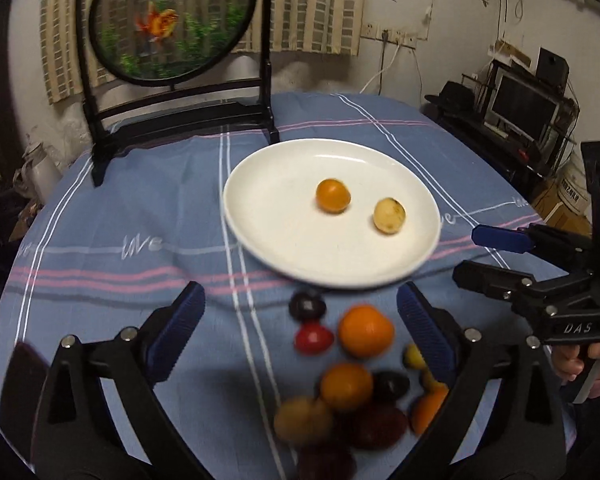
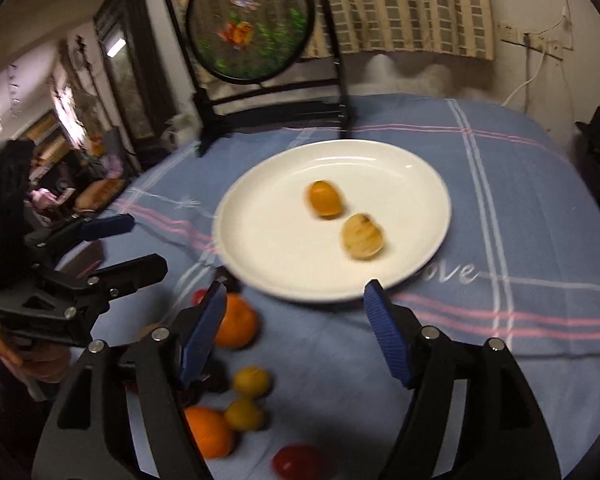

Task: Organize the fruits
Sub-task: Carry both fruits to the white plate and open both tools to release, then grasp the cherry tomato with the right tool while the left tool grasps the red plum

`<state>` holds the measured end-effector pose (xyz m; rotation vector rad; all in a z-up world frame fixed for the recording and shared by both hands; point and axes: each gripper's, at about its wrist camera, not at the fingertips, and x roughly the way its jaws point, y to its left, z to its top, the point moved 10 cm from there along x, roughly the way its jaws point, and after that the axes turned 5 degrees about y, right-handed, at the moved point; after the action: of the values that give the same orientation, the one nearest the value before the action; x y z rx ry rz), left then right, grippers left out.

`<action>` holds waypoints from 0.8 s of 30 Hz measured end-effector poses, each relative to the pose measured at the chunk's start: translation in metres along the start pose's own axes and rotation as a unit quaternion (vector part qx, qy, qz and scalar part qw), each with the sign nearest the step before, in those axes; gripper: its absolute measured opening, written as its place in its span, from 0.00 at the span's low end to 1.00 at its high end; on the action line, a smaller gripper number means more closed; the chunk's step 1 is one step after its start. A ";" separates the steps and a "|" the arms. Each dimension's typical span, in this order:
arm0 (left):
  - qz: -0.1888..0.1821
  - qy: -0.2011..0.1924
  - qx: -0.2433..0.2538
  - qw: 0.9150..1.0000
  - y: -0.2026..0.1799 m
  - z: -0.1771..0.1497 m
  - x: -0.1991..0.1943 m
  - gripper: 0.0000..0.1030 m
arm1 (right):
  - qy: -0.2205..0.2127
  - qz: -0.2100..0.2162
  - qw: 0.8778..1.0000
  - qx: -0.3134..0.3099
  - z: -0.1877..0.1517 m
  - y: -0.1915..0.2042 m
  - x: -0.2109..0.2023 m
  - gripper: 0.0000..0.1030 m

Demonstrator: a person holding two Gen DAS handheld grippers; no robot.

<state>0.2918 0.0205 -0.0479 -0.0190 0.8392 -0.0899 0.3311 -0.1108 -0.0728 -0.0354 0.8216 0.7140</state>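
Left gripper (image 1: 300,328) — jaws spread wide, nothing between the pads, poised low over a loose pile of fruit on the table. Right gripper (image 2: 296,328) — jaws likewise spread and empty, set near the plate's near rim; in the left view it shows at the right edge, well apart from the pile.

Pile, near side of the plate: a large orange (image 1: 366,330), a red fruit (image 1: 313,338) touching it on the left, a dark plum (image 1: 307,305) just behind that, a second orange fruit (image 1: 346,386), a tan fruit (image 1: 302,420) and more dark ones closer in, blurred. Two small yellow fruits (image 2: 252,382) lie just beside each other at the pile's right side.

Plate (image 1: 268,216) — white, round, mid-table. On it: a small orange fruit (image 1: 333,195) and a pale yellow fruit (image 1: 389,215), near each other but apart.

Tablecloth (image 1: 140,208) — blue, with white and pink stripes and lettering.

Far edge: a round goldfish screen (image 1: 172,20) on a black stand, upright behind the plate.
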 end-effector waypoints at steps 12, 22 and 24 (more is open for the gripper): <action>-0.007 0.012 -0.035 0.999 0.000 -0.111 -0.031 0.95 | 0.050 -0.033 0.998 -0.008 -0.074 -0.002 -0.010 0.70; -0.036 0.017 -0.012 0.999 -0.012 -0.117 -0.026 0.96 | 0.072 -0.068 0.994 -0.035 -0.095 -0.003 -0.007 0.62; -0.035 0.020 -0.015 0.999 -0.010 -0.118 -0.025 0.95 | 0.073 -0.069 0.994 -0.035 -0.096 -0.003 -0.006 0.56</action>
<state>0.1873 0.0153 -0.1077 -0.0750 0.8799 -0.1436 0.2671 -0.1448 -0.1356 -0.2087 0.9246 0.6144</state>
